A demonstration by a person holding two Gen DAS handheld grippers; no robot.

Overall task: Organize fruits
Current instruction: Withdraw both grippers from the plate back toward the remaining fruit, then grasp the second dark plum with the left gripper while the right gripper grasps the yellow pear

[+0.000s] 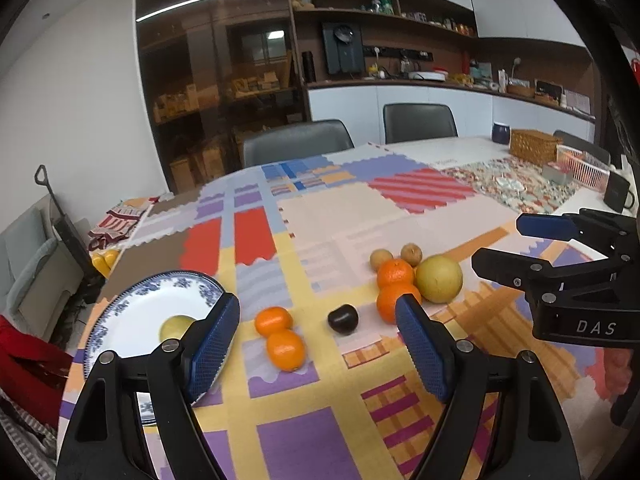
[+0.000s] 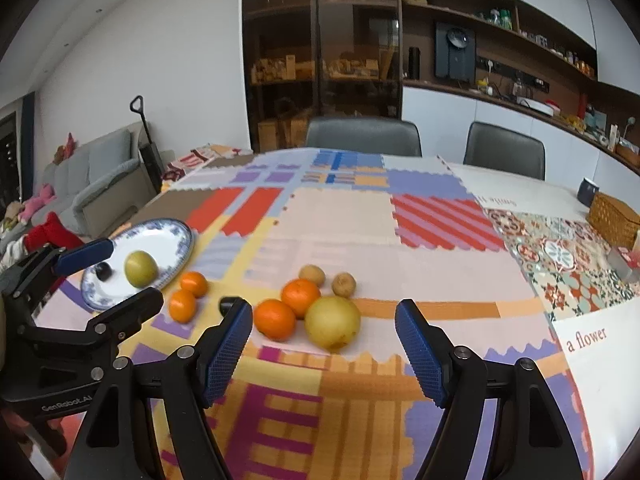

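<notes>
Both claws spread, nothing held: our left gripper [image 1: 318,334] hangs over the two tangerines [image 1: 280,334] just right of the plate [image 1: 132,312], our right gripper [image 2: 324,338] over the orange-pear cluster [image 2: 310,314] farther right. Plate already holds a green fruit [image 2: 140,269] and a dark plum [image 2: 103,271]; looks like the collection point.

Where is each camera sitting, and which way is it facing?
Left wrist: on the left gripper, open, looking down across the table at the plate and oranges; the right gripper shows at right.
Right wrist: on the right gripper, open, facing the big yellow fruit; the left gripper shows at left.
Shared: plate, fruit, tablecloth, chairs.
</notes>
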